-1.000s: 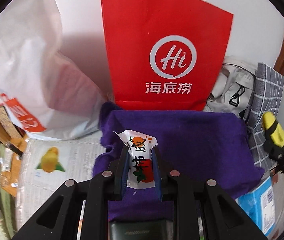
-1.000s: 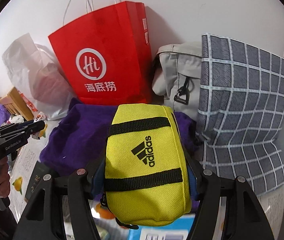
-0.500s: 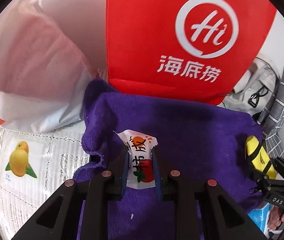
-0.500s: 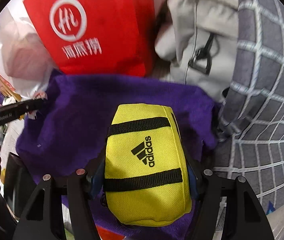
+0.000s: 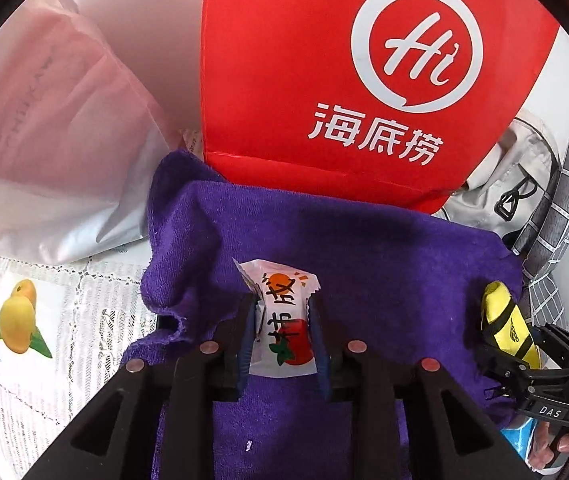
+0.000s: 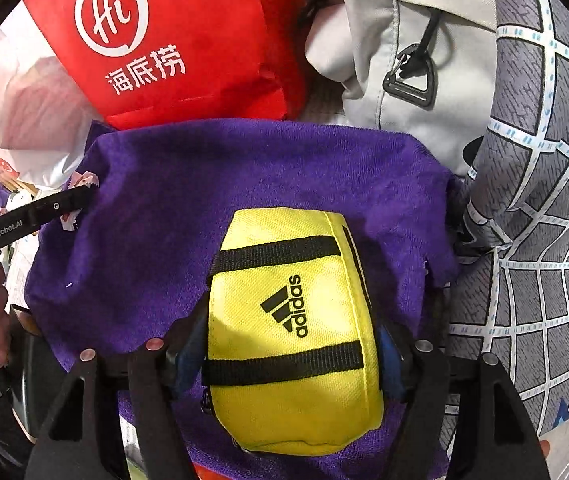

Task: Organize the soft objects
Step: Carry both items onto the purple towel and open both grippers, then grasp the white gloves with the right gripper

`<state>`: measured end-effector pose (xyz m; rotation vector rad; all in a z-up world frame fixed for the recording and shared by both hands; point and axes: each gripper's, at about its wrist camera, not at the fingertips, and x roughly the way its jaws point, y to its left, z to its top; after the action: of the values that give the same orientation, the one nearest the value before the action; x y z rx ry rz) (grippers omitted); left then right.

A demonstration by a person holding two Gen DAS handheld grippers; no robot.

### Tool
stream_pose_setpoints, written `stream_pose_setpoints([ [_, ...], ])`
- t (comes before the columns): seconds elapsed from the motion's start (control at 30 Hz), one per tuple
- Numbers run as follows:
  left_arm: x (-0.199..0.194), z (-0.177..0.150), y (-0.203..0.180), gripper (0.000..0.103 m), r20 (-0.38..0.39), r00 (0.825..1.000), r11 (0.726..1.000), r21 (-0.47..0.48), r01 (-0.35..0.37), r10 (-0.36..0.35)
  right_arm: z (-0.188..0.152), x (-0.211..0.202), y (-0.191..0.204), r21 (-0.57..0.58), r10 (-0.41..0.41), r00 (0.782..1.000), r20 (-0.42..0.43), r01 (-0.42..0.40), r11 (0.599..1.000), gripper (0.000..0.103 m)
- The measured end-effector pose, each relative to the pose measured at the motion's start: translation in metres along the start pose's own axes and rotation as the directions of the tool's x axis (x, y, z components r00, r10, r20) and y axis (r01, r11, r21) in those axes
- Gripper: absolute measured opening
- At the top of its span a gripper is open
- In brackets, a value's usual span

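Left wrist view: left hand-held gripper [image 5: 282, 330] clenched on a white snack packet [image 5: 284, 326], poised over the middle of the purple towel [image 5: 364, 248], near its left edge. Right hand-held gripper [image 6: 292, 344] clamped around a yellow pouch [image 6: 290, 328], over the towel's right part. Probably midway: both items carried, neither set down.

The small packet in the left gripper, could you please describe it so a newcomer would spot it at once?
Find the red paper bag standing against the wall; a purple towel lies spread before it. Over the towel, the left gripper pinches a snack packet, the only white wrapper, printed with orange fruit and black characters.
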<state>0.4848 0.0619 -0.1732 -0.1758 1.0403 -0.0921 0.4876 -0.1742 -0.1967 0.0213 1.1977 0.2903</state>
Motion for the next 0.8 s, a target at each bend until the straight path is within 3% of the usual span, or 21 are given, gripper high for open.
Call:
stream_pose_setpoints([
  [0.07,0.002,0.002,-0.002,0.034,-0.004,1.000,1.000,-0.005,0.011,-0.011,0.001,-0.004,-0.001,-0.002,-0.001,1.000,0.009,0.001,1.000,0.076],
  [0.17,-0.001,0.003,-0.002,0.058,0.001,1.000,1.000,0.000,0.023,-0.023,0.002,-0.012,-0.001,-0.010,-0.029,0.999,0.030,0.030,1.000,0.084],
  [0.27,-0.011,0.006,-0.007,0.058,0.033,0.999,1.000,0.025,0.004,-0.005,0.002,-0.018,0.001,-0.024,-0.061,0.997,0.050,0.063,0.998,0.086],
  [0.53,-0.046,0.003,-0.026,0.059,0.084,0.996,0.997,0.076,-0.020,0.013,-0.005,-0.056,0.006,0.010,-0.028,0.989,0.144,0.026,1.000,0.085],
  [0.7,-0.071,-0.011,-0.028,0.059,0.145,0.989,0.994,0.111,-0.012,-0.004,-0.035,-0.087,0.020,-0.010,0.051,0.985,0.164,-0.050,0.999,0.081],
  [0.8,-0.083,-0.020,-0.033,0.059,0.135,0.991,0.993,0.116,-0.036,0.020,-0.064,-0.104,0.037,-0.045,0.069,0.983,0.171,-0.062,0.997,0.081],
])
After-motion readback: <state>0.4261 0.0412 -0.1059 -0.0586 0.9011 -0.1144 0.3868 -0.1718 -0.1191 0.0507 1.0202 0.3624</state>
